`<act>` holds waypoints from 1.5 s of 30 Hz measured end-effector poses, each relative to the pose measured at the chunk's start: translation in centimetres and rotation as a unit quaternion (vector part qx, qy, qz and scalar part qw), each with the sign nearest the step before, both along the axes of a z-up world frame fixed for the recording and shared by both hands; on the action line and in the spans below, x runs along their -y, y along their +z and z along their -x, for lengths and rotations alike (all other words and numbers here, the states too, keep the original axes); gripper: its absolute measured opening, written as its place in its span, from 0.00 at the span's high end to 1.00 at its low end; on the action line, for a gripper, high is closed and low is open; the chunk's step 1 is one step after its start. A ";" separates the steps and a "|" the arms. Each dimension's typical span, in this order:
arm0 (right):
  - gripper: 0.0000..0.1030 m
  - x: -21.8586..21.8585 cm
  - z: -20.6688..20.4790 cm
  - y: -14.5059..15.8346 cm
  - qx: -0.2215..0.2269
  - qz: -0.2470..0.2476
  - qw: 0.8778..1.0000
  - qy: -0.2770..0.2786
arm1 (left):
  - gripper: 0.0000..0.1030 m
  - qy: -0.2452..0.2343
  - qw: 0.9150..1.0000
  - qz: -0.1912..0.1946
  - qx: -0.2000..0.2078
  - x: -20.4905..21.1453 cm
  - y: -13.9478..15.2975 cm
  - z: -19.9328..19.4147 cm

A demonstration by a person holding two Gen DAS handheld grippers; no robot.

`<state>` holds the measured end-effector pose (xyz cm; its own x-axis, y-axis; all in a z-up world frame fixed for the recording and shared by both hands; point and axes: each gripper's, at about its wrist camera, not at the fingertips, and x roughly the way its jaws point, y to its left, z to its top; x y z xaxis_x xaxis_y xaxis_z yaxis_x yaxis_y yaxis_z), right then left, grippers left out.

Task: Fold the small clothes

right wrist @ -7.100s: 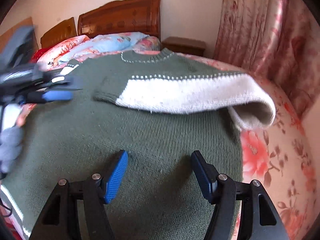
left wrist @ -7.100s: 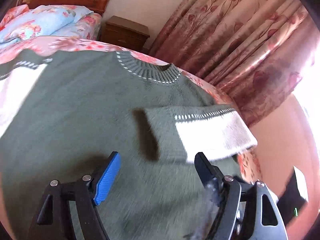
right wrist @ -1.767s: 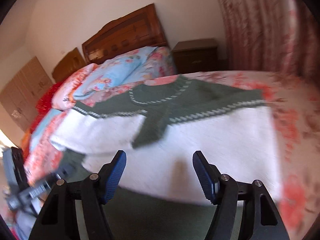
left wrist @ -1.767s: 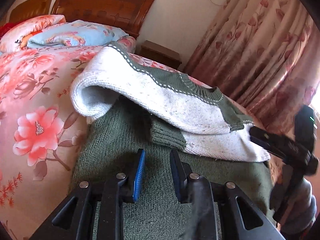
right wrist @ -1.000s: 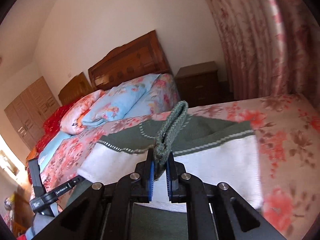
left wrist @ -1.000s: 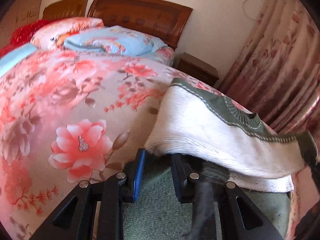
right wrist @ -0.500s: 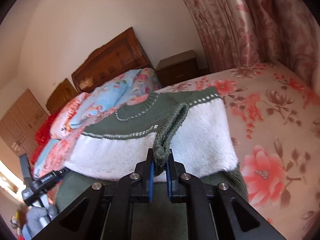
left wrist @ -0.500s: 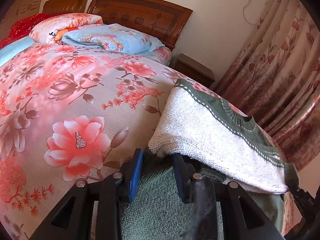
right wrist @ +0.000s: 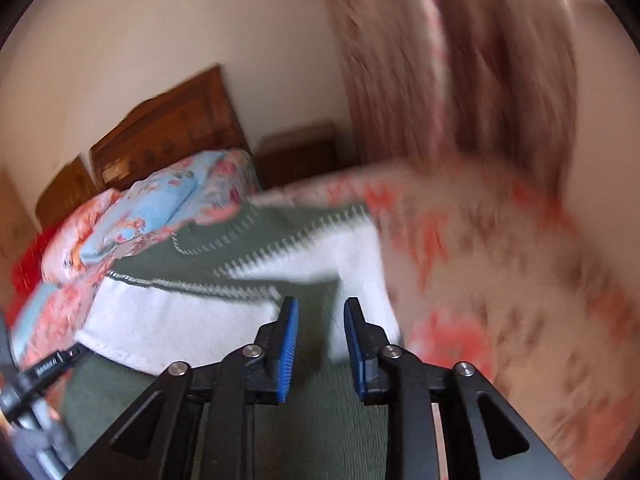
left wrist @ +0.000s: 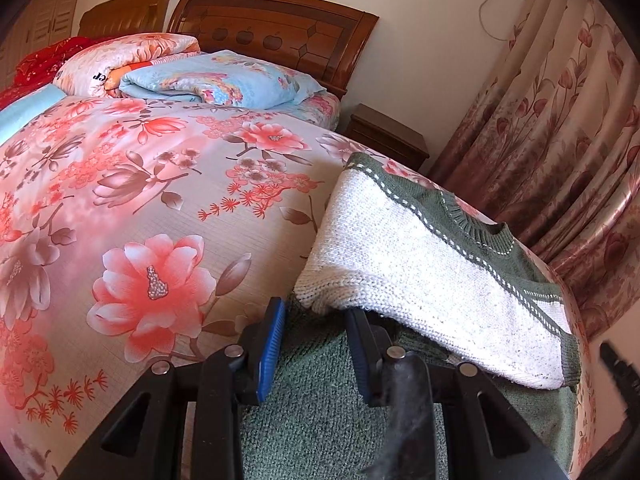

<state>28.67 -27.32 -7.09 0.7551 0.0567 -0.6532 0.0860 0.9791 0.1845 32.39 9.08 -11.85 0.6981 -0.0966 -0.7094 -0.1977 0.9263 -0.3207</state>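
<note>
A floral bedspread (left wrist: 140, 200) is backed by a wooden headboard (left wrist: 276, 36), nightstand (left wrist: 386, 138), cream wall (left wrist: 420, 4) and flowered curtains (left wrist: 560, 140).

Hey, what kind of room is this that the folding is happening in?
Almost certainly a home bedroom. The green and white knit sweater lies on a bed with a pink floral bedspread, backed by a carved wooden headboard. A dark wooden nightstand stands beside it, near pink floral curtains.

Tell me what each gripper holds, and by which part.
Right gripper: open, nothing held. Left gripper: green body of the sweater fills its gap; hold cannot be told.
</note>
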 end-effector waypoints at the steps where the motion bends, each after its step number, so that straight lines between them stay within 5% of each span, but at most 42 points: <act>1: 0.02 -1.7 -0.8 0.2 -0.005 0.023 0.999 0.040 | 0.69 0.000 1.000 0.000 0.000 0.0 0.0 0.0; 4: 0.00 -4.9 -3.2 -1.6 -0.045 0.071 0.990 0.109 | 0.69 -0.002 1.000 0.003 0.001 -0.1 0.1 0.1; 7: 0.00 -4.8 -4.1 -4.9 -0.099 0.091 0.985 0.107 | 0.69 -0.019 1.000 -0.003 -0.004 -0.3 0.4 0.7; 9: 0.00 -3.4 -3.4 -5.1 -0.071 0.060 0.990 0.105 | 0.69 0.012 1.000 -0.010 0.004 -1.3 1.0 2.0; 12: 0.00 -2.7 -3.2 -5.1 -0.067 0.044 0.991 0.109 | 0.70 0.097 0.992 0.025 0.077 -3.6 3.3 4.4; 14: 0.00 -3.6 -3.3 -5.2 -0.069 0.066 0.989 0.113 | 0.70 0.077 0.992 0.031 0.093 -3.2 5.2 2.8; 19: 0.00 -4.1 -3.5 -5.3 -0.069 0.070 0.988 0.116 | 0.70 -0.050 0.997 0.033 0.044 1.0 6.8 -6.3; 23: 0.00 -4.1 -3.5 -5.3 -0.069 0.075 0.988 0.115 | 0.69 -0.097 0.995 0.024 -0.023 3.8 4.3 -12.9; 26: 0.00 -4.0 -3.4 -5.2 -0.069 0.070 0.988 0.116 | 0.79 -0.057 0.996 -0.026 -0.069 3.8 1.2 -15.2; 28: 0.00 -4.0 -3.4 -5.3 -0.068 0.068 0.988 0.118 | 0.85 -0.052 0.997 -0.030 -0.042 3.3 1.1 -14.8; 33: 0.00 -4.0 -3.4 -5.3 -0.069 0.063 0.988 0.123 | 0.84 -0.049 0.995 -0.062 -0.060 5.0 2.4 -14.1; 35: 0.00 -4.0 -3.5 -5.3 -0.069 0.062 0.988 0.125 | 0.82 -0.083 0.994 -0.045 -0.050 6.2 3.6 -14.9; 39: 0.00 -4.1 -3.5 -5.3 -0.070 0.061 0.988 0.127 | 0.81 -0.129 0.985 -0.094 -0.065 10.0 3.7 -18.0; 41: 0.00 -4.0 -3.5 -5.3 -0.069 0.058 0.988 0.128 | 0.81 -0.106 0.981 -0.124 -0.101 10.2 1.8 -19.7; 42: 0.00 -4.1 -3.5 -5.3 -0.069 0.058 0.988 0.128 | 0.79 -0.084 0.984 -0.132 -0.087 9.7 1.2 -20.0; 45: 0.00 -4.0 -3.5 -5.3 -0.069 0.054 0.988 0.130 | 0.78 -0.057 0.991 -0.099 -0.073 8.6 1.0 -19.7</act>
<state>32.15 -23.29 -12.38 0.6276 0.1611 -0.7617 -0.1540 0.9847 0.0814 52.10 0.49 -10.90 0.5786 -0.0179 -0.8154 -0.1183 0.9874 -0.1056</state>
